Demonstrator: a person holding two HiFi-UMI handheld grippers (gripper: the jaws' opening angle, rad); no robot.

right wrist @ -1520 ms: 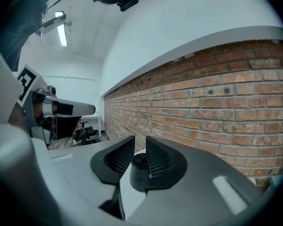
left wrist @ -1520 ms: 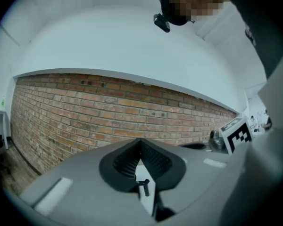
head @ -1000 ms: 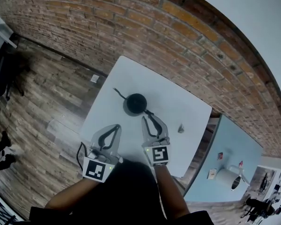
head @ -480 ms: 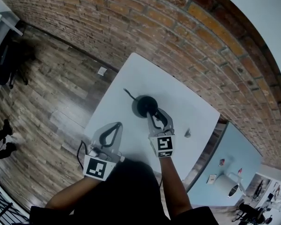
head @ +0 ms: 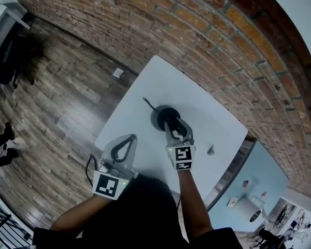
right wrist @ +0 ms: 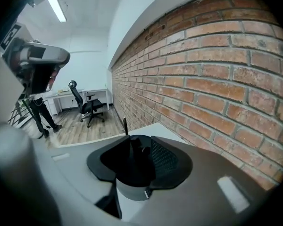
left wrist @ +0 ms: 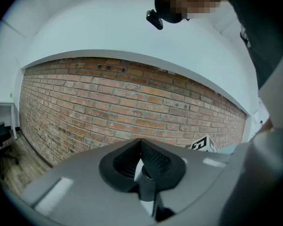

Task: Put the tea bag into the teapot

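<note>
Held the right gripper (head: 175, 127) low over the black teapot (head: 159, 117), out on the white table (head: 197, 105). Had just been opening its jaws. Left them spread, one on each side of the top of the teapot, with a little dark knob (right wrist: 144, 149), likely the lid's, between them. Saw no pad pressing on it, so took that gripper as open and holding nothing.

Held the left gripper (head: 130, 139) back by the near edge of the table, well apart from the teapot. Had its fingers pressed together at the tips, with nothing between them.

Found the tea bag (head: 211, 150) as a small grey thing lying flat on the table, off to the right of the teapot and near the table's edge, apart from both grippers. Not in the teapot yet. Too small to tell more about it.

Judged the step in hand as getting at the lid, to open the teapot first.

Needed next a gentle squeeze on the knob and a straight lift, to keep from tipping or sliding the teapot. Needed after that a soft pinch on the tea bag and a careful carry over to the open top.
</note>
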